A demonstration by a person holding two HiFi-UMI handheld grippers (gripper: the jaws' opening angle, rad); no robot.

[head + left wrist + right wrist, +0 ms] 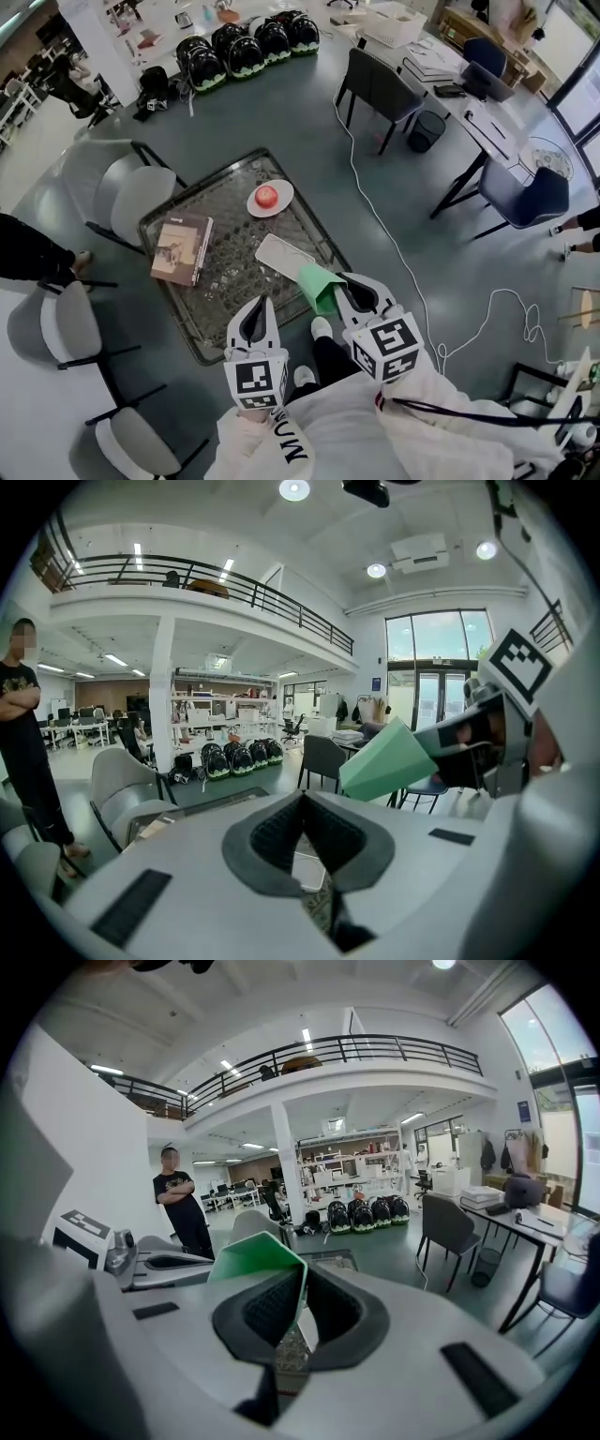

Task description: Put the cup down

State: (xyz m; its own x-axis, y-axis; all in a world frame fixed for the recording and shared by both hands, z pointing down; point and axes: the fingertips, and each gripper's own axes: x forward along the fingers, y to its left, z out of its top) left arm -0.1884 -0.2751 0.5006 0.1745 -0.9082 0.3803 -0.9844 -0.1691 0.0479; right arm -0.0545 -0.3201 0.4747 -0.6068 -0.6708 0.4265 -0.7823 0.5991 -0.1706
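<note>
— Landmark?

— The table (161, 277), seen from above in the head view. All places are given against it.

— Left side of the table?

— A book (182, 248) lies flat near the left edge.

— Your left gripper?

— My left gripper (262, 302) hangs over the near edge of the table. Its own view shows the pads met at the tips, nothing between them.

— Middle of the table?

— A plate (281, 201) sits toward the far side of the table with a red fruit (267, 195) on it. A white tray (284, 255) lies flat nearer me, apart from the plate.

— The cup?

— The cup (321, 287) is green, tipped on its side, and held in the air above the near right edge of the table, just beside the tray. It does not stand on the table.

— Your right gripper?

— My right gripper (343, 283) is over the near right corner of the table. Its jaws are clamped on the cup's wall at the rim: one pad inside, one outside.
</note>
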